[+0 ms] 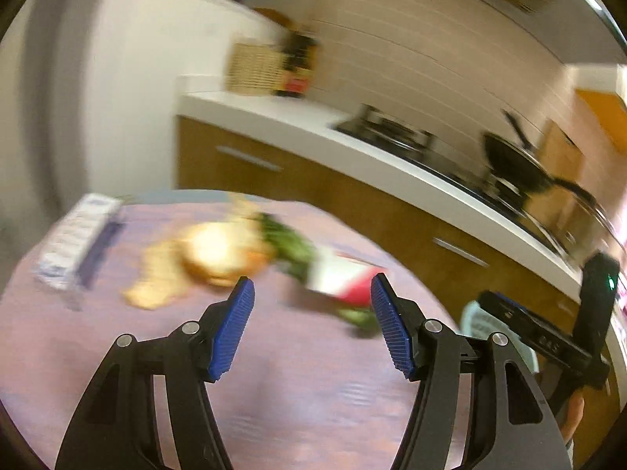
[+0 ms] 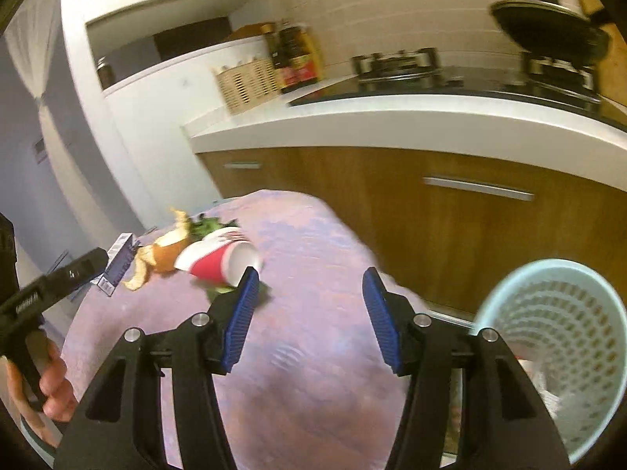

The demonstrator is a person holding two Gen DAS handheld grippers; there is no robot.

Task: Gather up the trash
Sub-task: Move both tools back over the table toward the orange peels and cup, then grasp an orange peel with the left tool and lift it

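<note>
Trash lies on a round table with a purple cloth: orange peel, a tipped red-and-white paper cup, green leaves and a blue-and-white small box. The blurred left wrist view shows the peel, cup, leaves and box. My left gripper is open and empty above the table, short of the trash. My right gripper is open and empty, the cup just beyond its left finger. A pale blue perforated bin stands to the right of the table.
A kitchen counter with wooden cabinets runs behind the table, carrying a wicker basket, sauce bottles, a gas stove and a black wok. The other hand-held gripper shows at each view's edge.
</note>
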